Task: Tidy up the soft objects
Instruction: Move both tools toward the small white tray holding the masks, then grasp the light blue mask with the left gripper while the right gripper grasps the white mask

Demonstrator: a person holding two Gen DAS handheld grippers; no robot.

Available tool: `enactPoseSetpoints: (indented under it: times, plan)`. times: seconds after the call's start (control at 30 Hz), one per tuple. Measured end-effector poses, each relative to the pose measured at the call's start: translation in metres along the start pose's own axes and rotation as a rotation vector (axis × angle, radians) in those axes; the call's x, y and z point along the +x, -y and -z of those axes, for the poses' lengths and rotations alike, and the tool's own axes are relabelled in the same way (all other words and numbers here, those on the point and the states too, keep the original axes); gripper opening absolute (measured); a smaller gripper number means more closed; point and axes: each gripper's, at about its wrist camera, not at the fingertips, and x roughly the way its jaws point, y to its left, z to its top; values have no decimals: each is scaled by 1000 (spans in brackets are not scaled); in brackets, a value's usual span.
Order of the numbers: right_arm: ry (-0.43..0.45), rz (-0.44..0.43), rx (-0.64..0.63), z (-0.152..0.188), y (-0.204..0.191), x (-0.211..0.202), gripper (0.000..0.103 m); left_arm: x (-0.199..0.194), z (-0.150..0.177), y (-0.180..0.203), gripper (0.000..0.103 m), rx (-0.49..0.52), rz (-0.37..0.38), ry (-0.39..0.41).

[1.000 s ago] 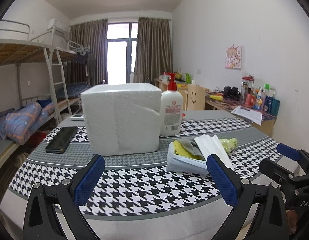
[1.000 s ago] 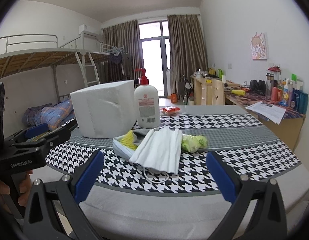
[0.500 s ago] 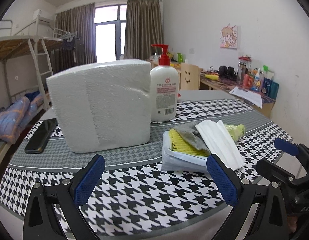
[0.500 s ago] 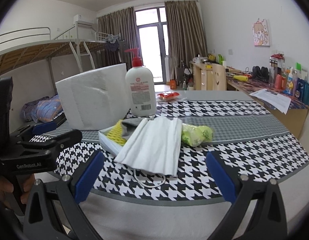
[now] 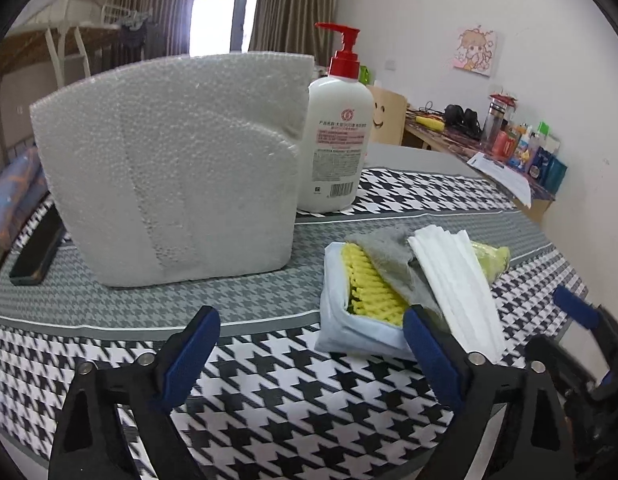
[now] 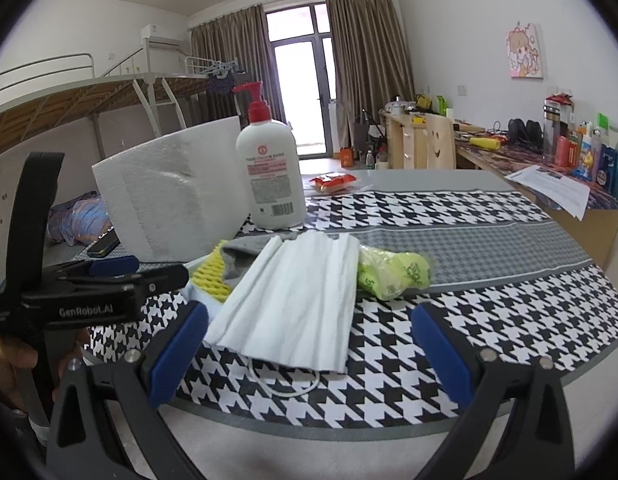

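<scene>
The left gripper (image 5: 309,356) and right gripper (image 6: 309,348) both hang spread wide and empty over the table's (image 6: 489,304) near edge. Just beyond them lies the pile of soft things: a white face mask (image 6: 297,316) draped over a grey cloth (image 5: 389,256), yellow foam netting (image 5: 369,288) and a green packet (image 6: 393,276)

Foam block (image 5: 169,184) stands at tabletop (image 5: 269,392) rear-left, pump bottle (image 5: 337,132) touching its right side. Phone (image 5: 39,246) lies left of block. In front-right: pouch (image 5: 337,320) w/ sponge (image 5: 367,284) & cloth (image 5: 389,256) in it, mask (image 6: 297,304) draped over, wrapped pack (image 6: 393,274) just right of mask.
</scene>
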Motion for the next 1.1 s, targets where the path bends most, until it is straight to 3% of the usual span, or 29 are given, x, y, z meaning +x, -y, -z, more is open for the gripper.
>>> enactPoseSetpoints:
  times: [0.2, 0.43, 0.67, 0.73, 0.87, 1.1]
  plan:
    - [-10, 5, -3, 0, 1, 4, 103, 7, 2, -12, 72, -35, -27, -34]
    - [-13, 4, -17, -5, -5, 6, 103, 10, 4, -17, 66, -26, -47, -63]
    - [-11, 3, -20, -5, -5, 7, 103, 25, -9, -4, 64, 7, -9, -82]
    - [-12, 6, -20, -5, -5, 8, 103, 32, -10, -5, 48, 0, 14, -111]
    - [-14, 8, -16, -6, -2, 9, 103, 37, -11, -1, 32, 6, 39, -120]
    - [-38, 15, -25, -6, -5, 16, 103, 41, -12, 3, 22, 19, 70, -98]
